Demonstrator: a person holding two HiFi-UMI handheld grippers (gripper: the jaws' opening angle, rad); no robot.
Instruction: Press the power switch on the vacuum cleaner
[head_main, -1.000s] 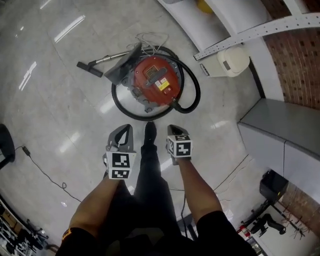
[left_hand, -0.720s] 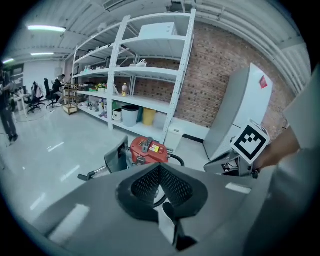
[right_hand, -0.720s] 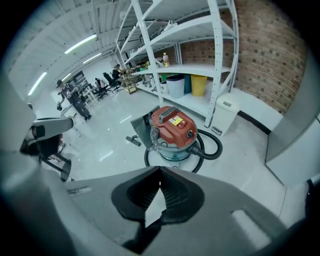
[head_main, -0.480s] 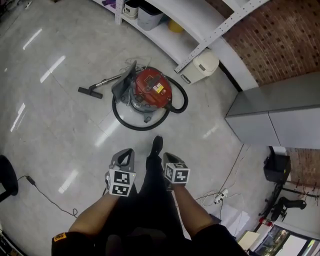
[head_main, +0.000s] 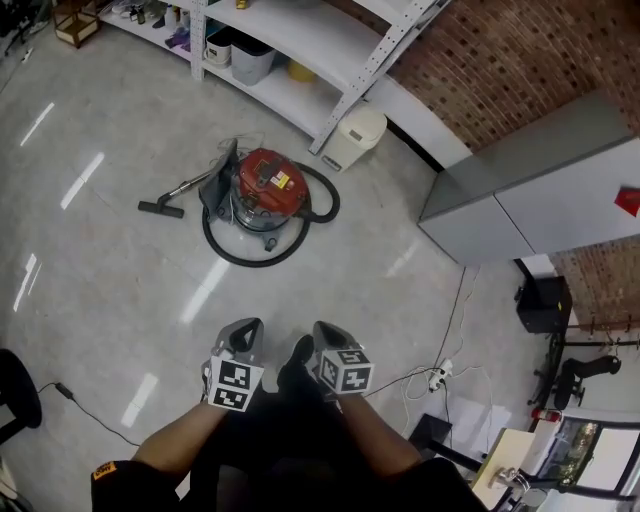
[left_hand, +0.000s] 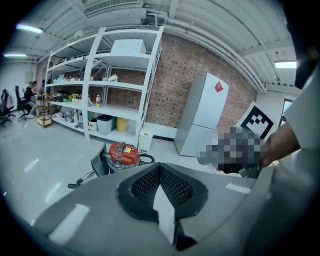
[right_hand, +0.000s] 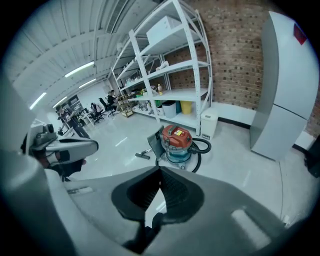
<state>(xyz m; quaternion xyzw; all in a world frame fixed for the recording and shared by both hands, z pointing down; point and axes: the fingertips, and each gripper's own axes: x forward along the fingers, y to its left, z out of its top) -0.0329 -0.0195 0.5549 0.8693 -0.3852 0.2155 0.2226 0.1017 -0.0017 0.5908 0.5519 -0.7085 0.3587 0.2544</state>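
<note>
As the vacuum cleaner (head_main: 265, 186) now sits higher and smaller in the head view than a second ago, the person seems to have backed off or raised the head. The power switch is too small to pick out, out of reach, not pressed. The vacuum stands on the floor (head_main: 110, 260) near its far edge by the shelf (head_main: 300, 45), hose (head_main: 225, 250) looped round it. Left tongs (head_main: 246, 336) and right tongs (head_main: 326, 336) are held low, side by side, forearms bent, pointing at it. Both are closed, tips meeting, nothing between.
</note>
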